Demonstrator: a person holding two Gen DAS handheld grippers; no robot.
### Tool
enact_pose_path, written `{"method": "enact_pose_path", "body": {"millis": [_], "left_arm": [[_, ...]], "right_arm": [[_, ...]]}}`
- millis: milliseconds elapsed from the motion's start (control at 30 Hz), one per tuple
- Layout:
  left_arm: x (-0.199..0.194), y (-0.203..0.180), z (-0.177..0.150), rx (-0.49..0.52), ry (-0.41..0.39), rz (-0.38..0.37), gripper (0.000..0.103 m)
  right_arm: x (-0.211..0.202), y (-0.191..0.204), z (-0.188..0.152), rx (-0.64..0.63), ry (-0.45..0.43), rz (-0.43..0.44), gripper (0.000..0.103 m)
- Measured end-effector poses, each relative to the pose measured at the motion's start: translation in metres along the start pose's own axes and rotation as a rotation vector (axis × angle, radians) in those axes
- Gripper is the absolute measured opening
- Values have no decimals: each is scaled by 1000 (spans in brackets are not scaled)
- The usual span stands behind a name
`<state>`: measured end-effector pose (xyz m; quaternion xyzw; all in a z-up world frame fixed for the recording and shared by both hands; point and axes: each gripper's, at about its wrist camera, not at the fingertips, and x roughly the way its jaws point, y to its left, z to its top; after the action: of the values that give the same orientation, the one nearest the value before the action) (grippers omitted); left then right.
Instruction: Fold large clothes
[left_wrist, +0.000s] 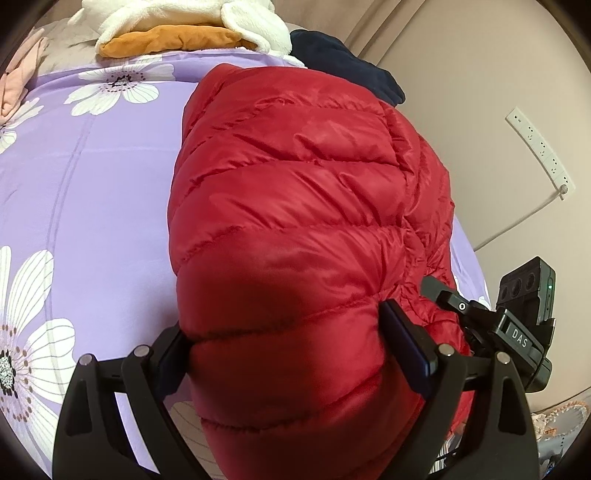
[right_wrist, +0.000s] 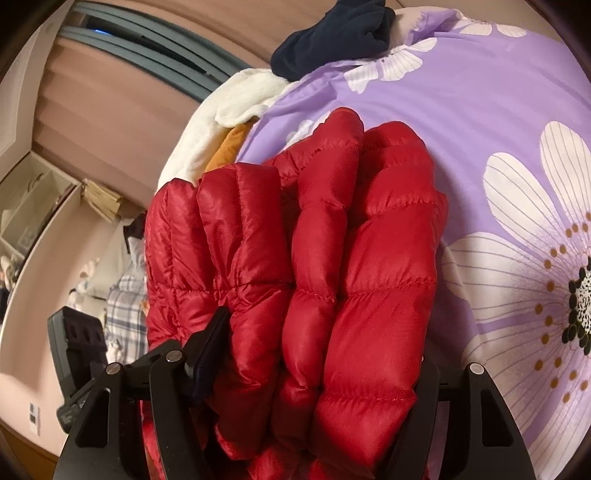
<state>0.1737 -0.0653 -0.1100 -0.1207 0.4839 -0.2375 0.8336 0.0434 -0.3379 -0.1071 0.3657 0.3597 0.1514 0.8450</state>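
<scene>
The down jacket (left_wrist: 295, 229) lies on the bedspread (left_wrist: 92, 192), its near end between both grippers' fingers; a clothes pile (left_wrist: 184, 29) sits behind it.

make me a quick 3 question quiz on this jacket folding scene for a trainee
1. True or false: both grippers grip the red puffer jacket.
2. What lies under the jacket? A) bare wooden table B) purple floral bedsheet C) grey carpet
3. Fill in: the dark garment at the bed's far edge is ____ coloured.

Key: 1 true, the left gripper and the right gripper each have jacket bulk squeezed between their fingers. 2 B. 3 navy, the navy garment.
</scene>
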Motion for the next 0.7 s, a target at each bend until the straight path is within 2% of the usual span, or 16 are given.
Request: {"method": "enact_pose_path", "body": {"millis": [200, 700], "left_arm": [[-7, -2, -4, 14, -16, 10, 93], [-19, 10, -14, -23, -30, 19, 93]], "right_arm": [[1, 3, 2, -27, 1, 15, 70], [8, 8, 6, -82, 23, 44, 69]]}}
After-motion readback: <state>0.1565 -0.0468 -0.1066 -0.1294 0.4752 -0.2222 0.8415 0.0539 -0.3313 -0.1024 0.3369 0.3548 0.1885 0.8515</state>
